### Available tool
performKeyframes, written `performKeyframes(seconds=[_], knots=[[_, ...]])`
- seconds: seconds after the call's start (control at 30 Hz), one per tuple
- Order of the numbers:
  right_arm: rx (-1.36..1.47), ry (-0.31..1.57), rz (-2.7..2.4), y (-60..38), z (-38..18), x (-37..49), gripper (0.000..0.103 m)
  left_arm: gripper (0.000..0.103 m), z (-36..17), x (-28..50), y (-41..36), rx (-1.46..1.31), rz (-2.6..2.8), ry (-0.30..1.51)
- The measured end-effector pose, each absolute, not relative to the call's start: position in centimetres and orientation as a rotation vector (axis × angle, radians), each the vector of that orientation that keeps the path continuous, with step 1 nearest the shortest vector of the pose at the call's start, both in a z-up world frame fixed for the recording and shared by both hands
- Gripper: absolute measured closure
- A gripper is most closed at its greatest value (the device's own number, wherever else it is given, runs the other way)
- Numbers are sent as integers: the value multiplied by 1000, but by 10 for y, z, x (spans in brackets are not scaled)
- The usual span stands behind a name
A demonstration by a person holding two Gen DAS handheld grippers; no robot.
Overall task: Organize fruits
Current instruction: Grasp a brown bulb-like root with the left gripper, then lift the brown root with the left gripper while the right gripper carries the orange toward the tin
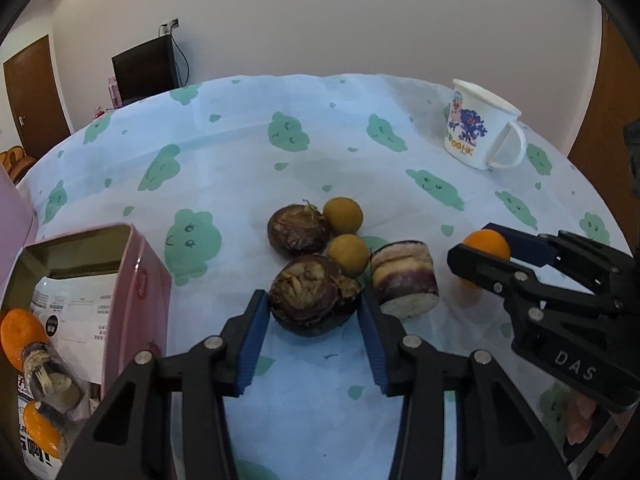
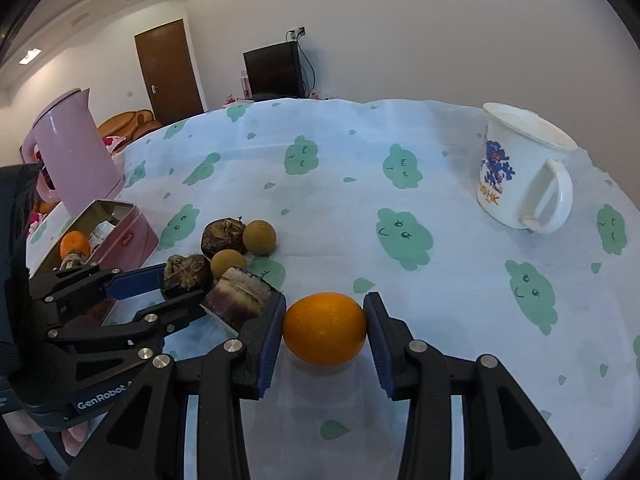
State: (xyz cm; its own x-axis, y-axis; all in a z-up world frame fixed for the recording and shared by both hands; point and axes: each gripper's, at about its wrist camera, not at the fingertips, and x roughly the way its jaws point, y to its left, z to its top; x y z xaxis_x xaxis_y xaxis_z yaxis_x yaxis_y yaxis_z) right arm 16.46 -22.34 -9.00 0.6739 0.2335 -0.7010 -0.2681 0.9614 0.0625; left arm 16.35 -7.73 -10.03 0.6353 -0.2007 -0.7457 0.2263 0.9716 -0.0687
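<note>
two brown bulbs (image 1: 315,294), two longans (image 1: 343,214) (possibly), one cane piece (image 1: 404,278)

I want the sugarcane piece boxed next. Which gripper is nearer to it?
Left. The left gripper, closed on a brown bulb, has one finger right beside the sugarcane piece. The right gripper grips the orange on its far side.
</note>
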Motion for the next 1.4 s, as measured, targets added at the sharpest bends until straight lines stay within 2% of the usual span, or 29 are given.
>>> performKeyframes(seconds=[1.4], knots=[[-44,547,305,-228,-64,130,61,56,-64,115,-54,-24,-166,547]])
